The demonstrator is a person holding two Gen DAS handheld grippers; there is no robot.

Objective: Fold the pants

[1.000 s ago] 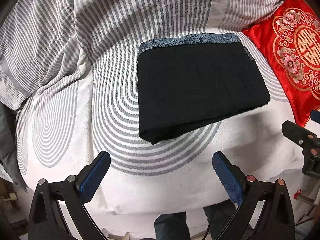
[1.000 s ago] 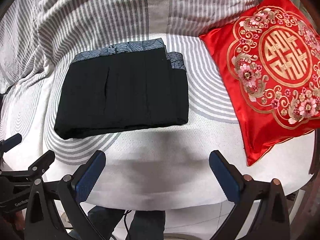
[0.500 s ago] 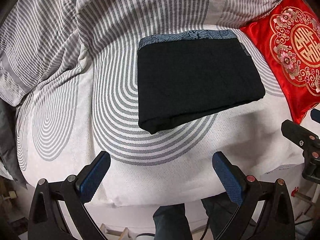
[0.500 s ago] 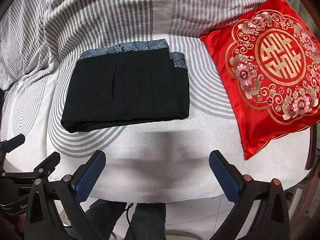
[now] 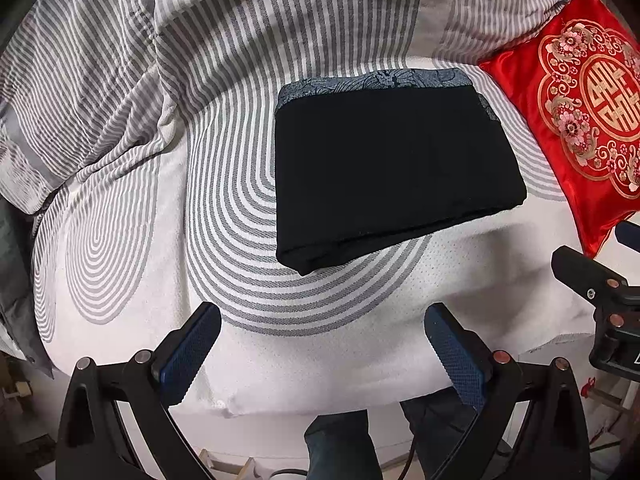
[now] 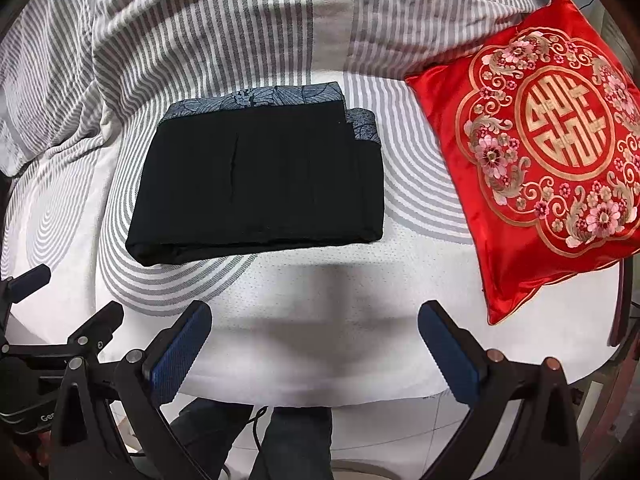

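The folded black pants [image 5: 392,176] [image 6: 260,184] lie on the striped mattress [image 5: 320,320], beside the red embroidered cushion [image 6: 552,152]. Left gripper [image 5: 320,344] and right gripper [image 6: 314,340] hover near the pants, jaws wide, empty.

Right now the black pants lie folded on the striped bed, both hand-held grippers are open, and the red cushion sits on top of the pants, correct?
Not quite. The red cushion lies beside the folded black pants, apart from them, not on top; the right wrist view shows striped bed cover between them. The rest holds: the left hand-held gripper and the right hand-held gripper are open.
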